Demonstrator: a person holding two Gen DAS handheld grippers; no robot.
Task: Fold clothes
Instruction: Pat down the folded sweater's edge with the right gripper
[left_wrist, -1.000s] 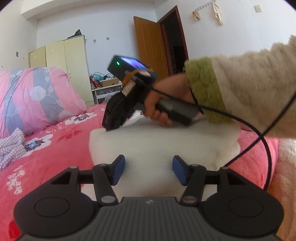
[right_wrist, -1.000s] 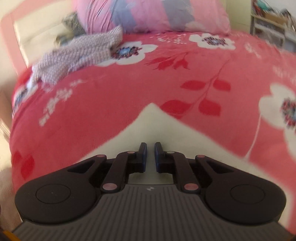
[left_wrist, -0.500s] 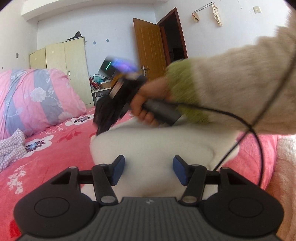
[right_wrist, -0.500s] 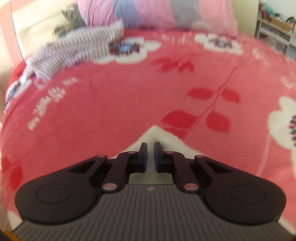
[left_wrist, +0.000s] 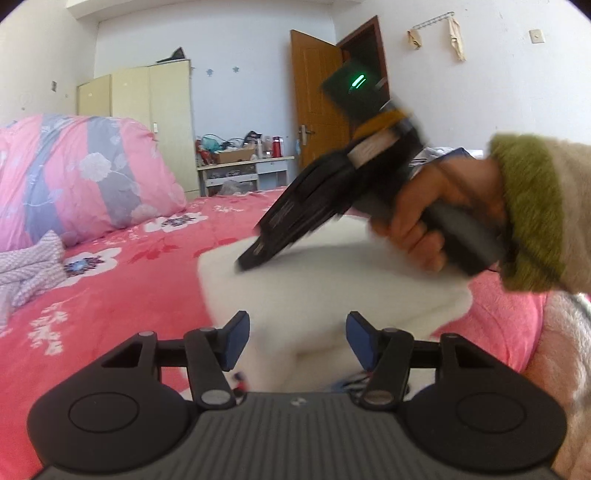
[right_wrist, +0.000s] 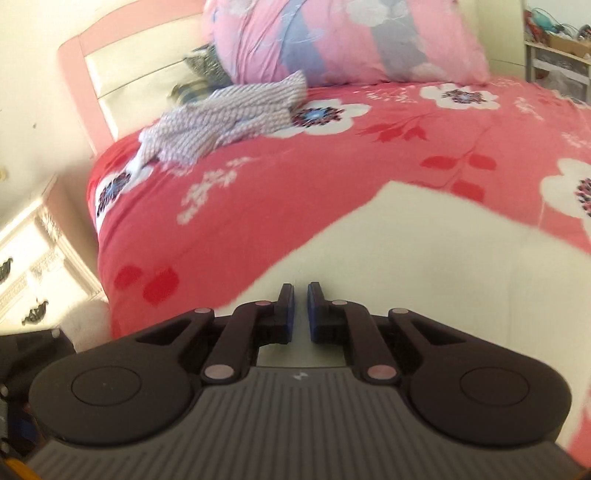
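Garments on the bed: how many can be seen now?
2. The white garment lies in front, under both grippers; the striped garment lies crumpled near the pink quilt. Others may be hidden.

You're in a home bedroom: a bed (left_wrist: 122, 295) with floral cover, a pillow (left_wrist: 85, 177), wardrobe (left_wrist: 147, 118) and door (left_wrist: 317, 99).

Both views are lit by bright, even daylight, and few hard shadows are cast. In the left wrist view the right gripper (left_wrist: 255, 254) and the hand (left_wrist: 436, 218) around it are smeared by motion blur. The right wrist view is washed out at the headboard (right_wrist: 122, 74), and the striped garment (right_wrist: 229, 114) is blurred. Straight lines are bowed by fisheye distortion, with dark corners.
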